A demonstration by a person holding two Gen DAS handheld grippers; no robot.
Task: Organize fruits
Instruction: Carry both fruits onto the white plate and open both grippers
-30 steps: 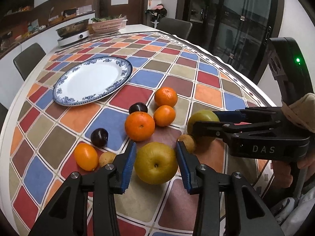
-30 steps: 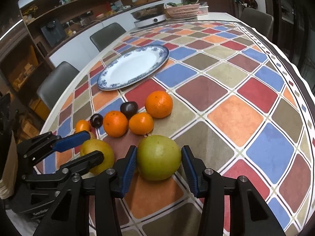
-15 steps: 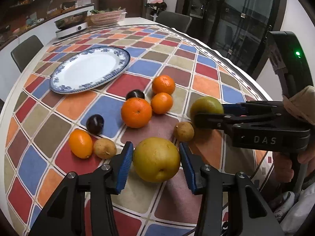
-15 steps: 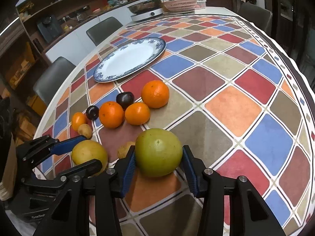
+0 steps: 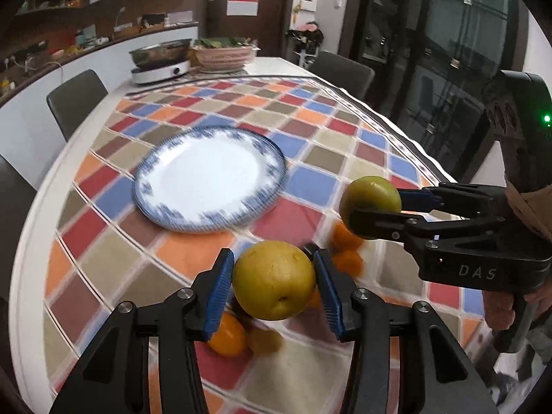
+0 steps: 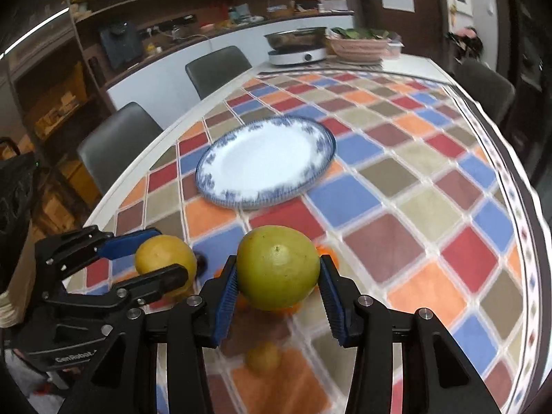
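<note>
Fruits (image 5: 274, 284) (image 6: 277, 267) now lifted off table, both tools.

Shiny white plate (image 5: 207, 186) with blue rim, soft checked cloth tablecloth (image 6: 414, 241), black plastic left gripper (image 5: 274, 284) with ribbed blue pads (image 5: 217, 291), shiny metal pot (image 6: 296, 38).

table (image 5: 103, 138): checkered cloth | plate (image 5: 210, 186) | oranges (image 5: 346, 252) | cooker (image 5: 160, 69) | basket (image 5: 220, 57)
</note>
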